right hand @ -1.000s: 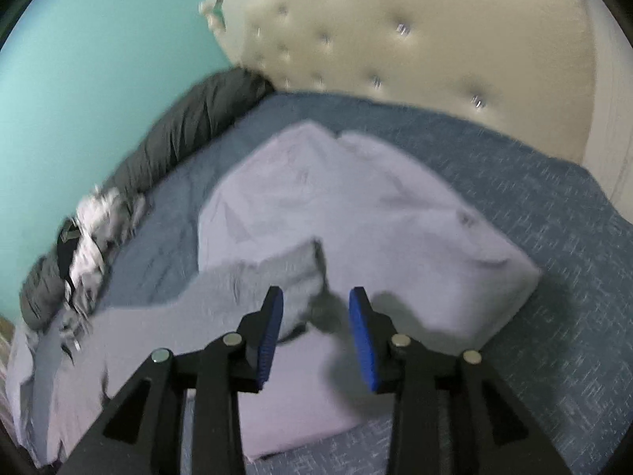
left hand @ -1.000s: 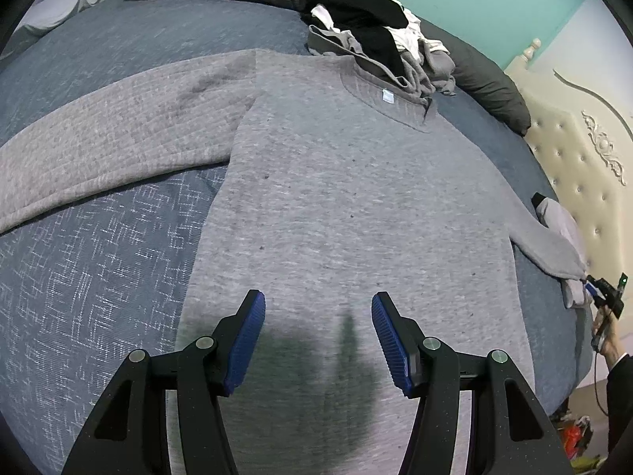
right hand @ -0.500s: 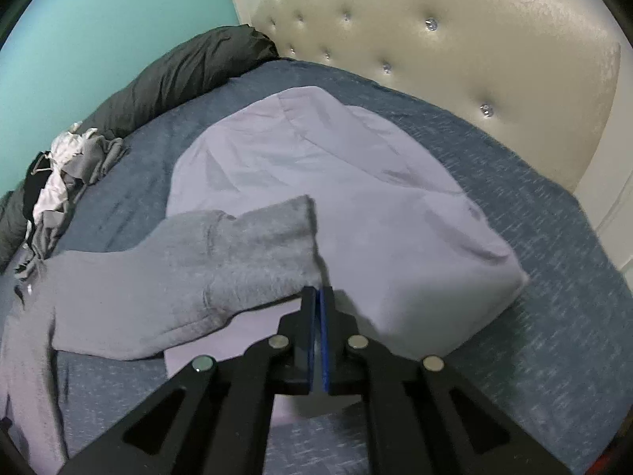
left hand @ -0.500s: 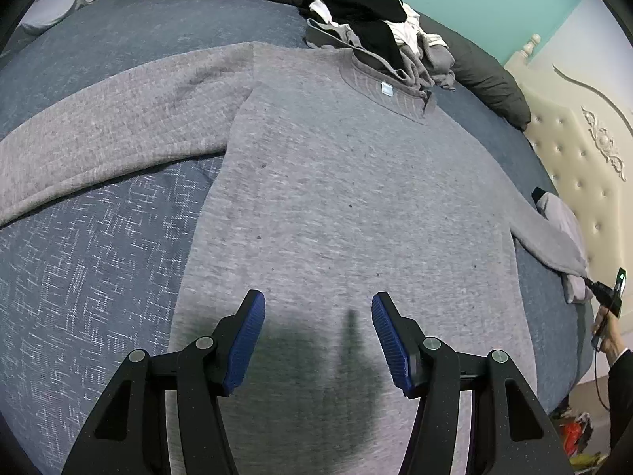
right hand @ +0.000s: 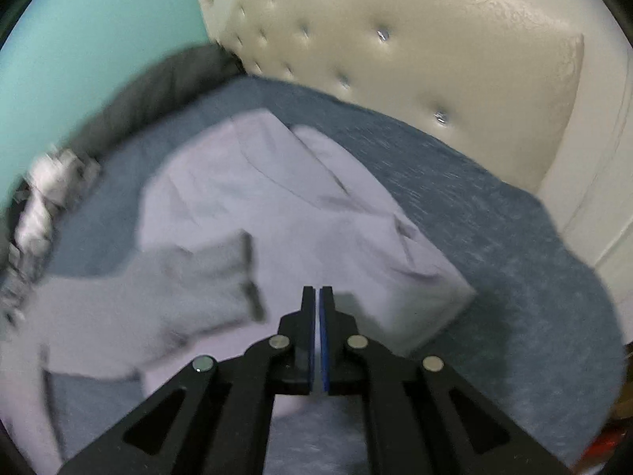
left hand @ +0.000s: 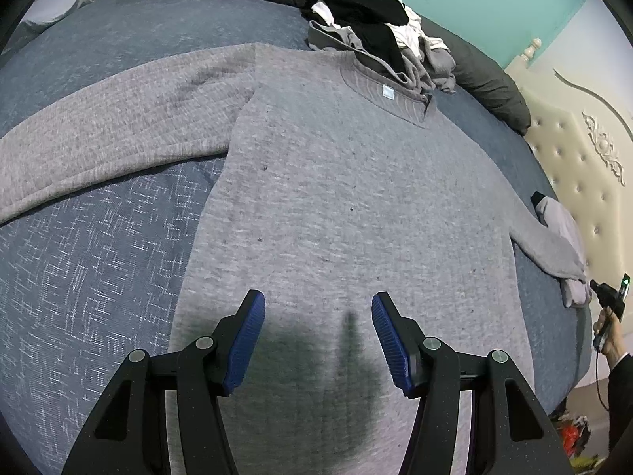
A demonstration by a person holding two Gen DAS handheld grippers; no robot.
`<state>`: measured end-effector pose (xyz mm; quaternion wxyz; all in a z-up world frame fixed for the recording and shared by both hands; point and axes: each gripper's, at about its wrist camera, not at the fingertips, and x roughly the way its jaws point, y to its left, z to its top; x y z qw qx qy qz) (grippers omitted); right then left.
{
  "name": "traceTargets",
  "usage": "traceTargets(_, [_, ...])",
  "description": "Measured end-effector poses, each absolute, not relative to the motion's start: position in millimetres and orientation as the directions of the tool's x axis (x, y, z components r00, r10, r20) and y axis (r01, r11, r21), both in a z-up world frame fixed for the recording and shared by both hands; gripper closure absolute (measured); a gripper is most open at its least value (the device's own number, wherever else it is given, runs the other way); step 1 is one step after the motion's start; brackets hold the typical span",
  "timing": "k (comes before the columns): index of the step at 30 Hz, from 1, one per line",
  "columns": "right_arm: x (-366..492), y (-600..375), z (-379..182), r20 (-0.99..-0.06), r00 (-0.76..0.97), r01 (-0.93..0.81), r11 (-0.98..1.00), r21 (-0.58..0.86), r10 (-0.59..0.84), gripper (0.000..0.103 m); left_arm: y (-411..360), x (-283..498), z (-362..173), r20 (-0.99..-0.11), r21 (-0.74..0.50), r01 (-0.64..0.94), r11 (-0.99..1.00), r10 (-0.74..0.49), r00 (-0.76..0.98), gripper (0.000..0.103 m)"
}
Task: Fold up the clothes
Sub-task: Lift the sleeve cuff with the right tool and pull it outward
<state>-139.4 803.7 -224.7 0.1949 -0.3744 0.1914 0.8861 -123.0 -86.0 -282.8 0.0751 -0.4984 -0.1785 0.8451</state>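
Hovering our left gripper (left hand: 314, 316) spread over the grey sweater (left hand: 348, 198) lying flat on the bed (left hand: 91, 245), we are keeping our right gripper (right hand: 317, 297) pressed together, empty, beside its cuff (right hand: 221, 273).

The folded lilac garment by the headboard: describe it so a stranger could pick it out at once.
Start at the cream tufted headboard and look down onto the blue bedspread in front of it. The folded lilac garment lies there as a smooth, pale block, with the grey sweater's cuff draped over its edge. Unlike the sweater, it is folded and untextured.
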Motion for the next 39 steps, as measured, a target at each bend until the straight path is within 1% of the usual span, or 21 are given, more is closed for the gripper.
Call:
traceTargets(2, [-141,804,-224,-0.713,-0.688,-0.466,-0.836,0.29,0.136,0.082,-85,-124,-282,-0.813,-0.379,0.05,-0.924,0.306,-0.496,0.042])
traceTargets(3, [-143,805,-226,-0.709,-0.698,-0.463,-0.821,0.335,0.104,0.058,-85,-124,-282,-0.811,-0.382,0.051,-0.923,0.308,-0.497,0.042])
traceTargets(4, [-146,804,-229,-0.711,-0.698,-0.466,-0.806,0.366,0.081,0.043,-85,-124,-282,-0.81,-0.384,0.053,-0.922,0.309,-0.499,0.043])
traceTargets(7, [-155,802,-242,-0.721,-0.693,-0.475,-0.763,0.438,0.018,0.043,-84,-125,-283,-0.805,-0.392,0.057,-0.918,0.313,-0.503,0.042])
traceTargets(12, [-162,789,-251,-0.736,-0.676,-0.488,-0.763,0.424,0.024,0.043,-89,-126,-288,-0.799,-0.408,0.076,-0.91,0.315,-0.513,0.042])
traceTargets(13, [-162,787,-252,-0.734,-0.679,-0.488,-0.762,0.425,0.025,0.044,-90,-126,-289,-0.797,-0.411,0.08,-0.908,0.315,-0.515,0.042])
traceTargets(14, [-162,787,-251,-0.731,-0.682,-0.487,-0.761,0.428,0.025,0.047,-91,-126,-290,-0.796,-0.414,0.084,-0.906,0.315,-0.517,0.042])
traceTargets(15, [-162,786,-251,-0.729,-0.685,-0.484,-0.762,0.43,0.023,0.062,-92,-126,-291,-0.795,-0.417,0.088,-0.905,0.316,-0.519,0.042])
traceTargets(16, [-163,786,-251,-0.733,-0.679,-0.486,-0.767,0.419,0.03,0.075,-92,-126,-292,-0.793,-0.42,0.092,-0.903,0.316,-0.521,0.042])
traceTargets(17, [-165,785,-251,-0.742,-0.669,-0.491,-0.775,0.398,0.043,0.079,-93,-126,-293,-0.792,-0.423,0.096,-0.901,0.316,-0.523,0.042])
traceTargets(19, [-166,782,-249,-0.74,-0.67,-0.482,-0.788,0.382,0.051,0.094,-95,-126,-295,-0.788,-0.429,0.104,-0.897,0.316,-0.529,0.042])
traceTargets(23, [-169,771,-240,-0.741,-0.665,-0.472,-0.821,0.32,0.093,0.098,-99,-121,-297,-0.776,-0.438,0.12,-0.891,0.308,-0.55,0.042])
traceTargets(30, [-170,760,-204,-0.685,-0.722,-0.428,-0.843,0.326,0.102,0.098,-114,-102,-303,-0.756,-0.456,0.174,-0.873,0.276,-0.593,0.042])
traceTargets(35, [-176,734,-168,-0.667,-0.737,-0.392,-0.87,0.298,0.104,0.098,-119,-96,-305,-0.764,-0.444,0.188,-0.876,0.26,-0.591,0.042])
traceTargets(36, [-177,729,-161,-0.659,-0.745,-0.382,-0.874,0.299,0.1,0.098,-119,-95,-302,-0.762,-0.436,0.185,-0.881,0.253,-0.596,0.033])
traceTargets(38, [-180,715,-143,-0.64,-0.763,-0.357,-0.883,0.304,0.088,0.098,-120,-93,-296,-0.757,-0.423,0.176,-0.889,0.24,-0.608,0.024])
traceTargets(39, [-183,708,-135,-0.631,-0.771,-0.344,-0.887,0.308,0.08,0.098,-121,-93,-293,-0.753,-0.419,0.17,-0.892,0.237,-0.614,0.023])
